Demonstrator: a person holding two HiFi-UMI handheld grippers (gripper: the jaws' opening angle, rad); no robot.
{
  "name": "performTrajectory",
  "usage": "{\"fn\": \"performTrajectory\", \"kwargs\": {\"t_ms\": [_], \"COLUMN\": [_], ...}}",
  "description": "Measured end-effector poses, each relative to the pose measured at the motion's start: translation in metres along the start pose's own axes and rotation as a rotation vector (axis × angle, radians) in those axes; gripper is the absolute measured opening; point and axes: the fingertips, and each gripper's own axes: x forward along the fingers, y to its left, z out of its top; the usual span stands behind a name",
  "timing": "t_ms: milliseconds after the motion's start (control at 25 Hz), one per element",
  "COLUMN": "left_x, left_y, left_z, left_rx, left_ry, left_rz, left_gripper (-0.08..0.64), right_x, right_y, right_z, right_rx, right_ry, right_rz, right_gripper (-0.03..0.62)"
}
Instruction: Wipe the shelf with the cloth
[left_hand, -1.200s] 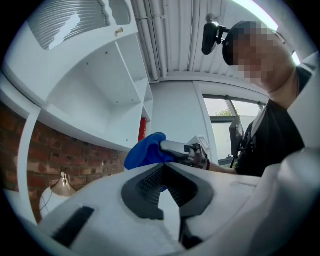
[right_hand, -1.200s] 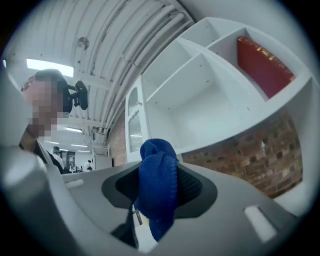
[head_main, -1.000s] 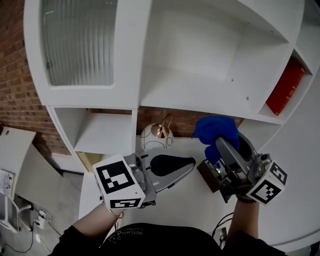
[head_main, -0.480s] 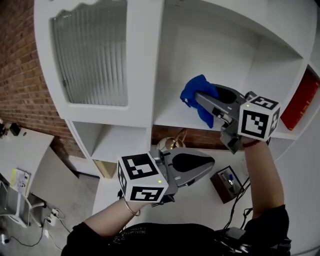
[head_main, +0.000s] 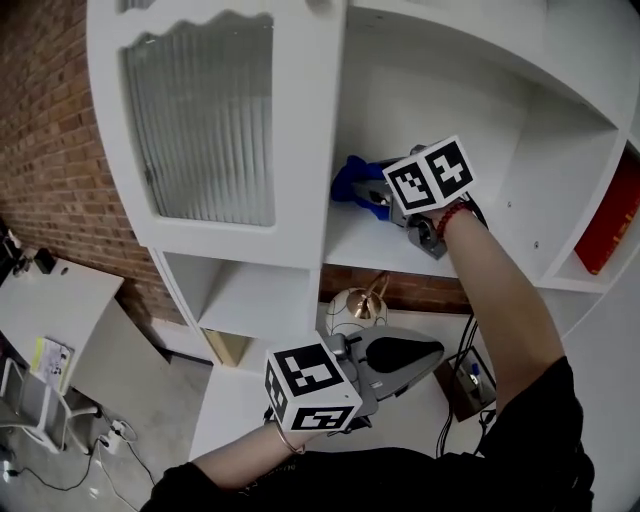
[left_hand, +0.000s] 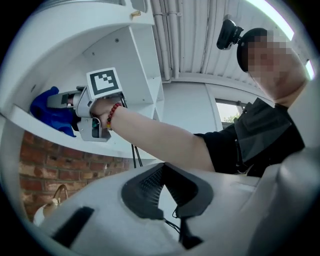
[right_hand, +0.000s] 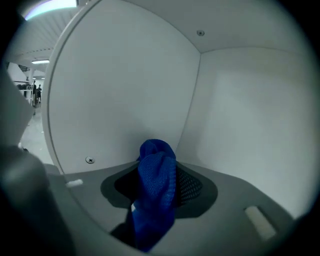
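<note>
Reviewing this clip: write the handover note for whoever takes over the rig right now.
Right tongs: shut on the crumpled blue cloth, reaching into the open white shelf compartment near its left wall.
Left tongs: tips together, holding nothing, held low in front of the body.
Done: the cloth is gripped and at the shelf.
Left: wipe across the compartment's floor. How much is already wiped cannot be told.
</note>
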Motion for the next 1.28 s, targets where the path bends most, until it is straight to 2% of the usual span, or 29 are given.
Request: {"fn": "performTrajectory", "kwargs": {"t_ms": [160, 320, 400, 520, 640, 840, 1040, 1280], "left_x": [-0.005, -0.007, -0.007, -0.01, -0.013, -0.012, -0.004, 0.003], "left_y": [0.003, 0.005, 0.006, 0.009, 0.005, -0.014, -0.027, -0.039], "left_z": [-0.007, -0.019, -0.023, -0.025, -0.027, -0.039, -0.049, -0.046], "left_rx": [-0.039, -0.037, -0.025, -0.024, -0.039, -0.051, -0.067, -0.078], "left_ry": [-0.021, 0.002, 0.019, 0.026, -0.009, -0.045, -0.032, -0.039], "left_rz": [0.013, 0.031, 0.047, 0.066, 0.052, 0.005, -0.027, -0.047], "left_gripper": [-0.002, -0.002, -0.002, -0.002, -0.002, -0.002, -0.002, -0.002], "right_x": [0.015, 0.022, 0.022, 0.015, 0.001, -0.038, -0.091, -0.131], "right_y": [-0.004, 0.001, 0.0, -0.009, -0.029, -0.065, -0.11, -0.137], "right_z": [-0.006, -0.016, -0.019, -0.025, -0.041, -0.075, -0.114, -0.142], "right_rx": [-0.058, -0.127, -0.125, -0.059, -0.002, 0.142, 0.194, 0.282], "right_ry": [0.088, 0.185, 0.228, 0.291, 0.35, 0.375, 0.413, 0.441], "right_rz": [-0.011, -0.019, -0.038, -0.083, -0.152, -0.251, -0.398, -0.492], "right_gripper": [0.179, 0.161, 0.157, 0.153, 0.153, 0.153, 0.153, 0.153]}}
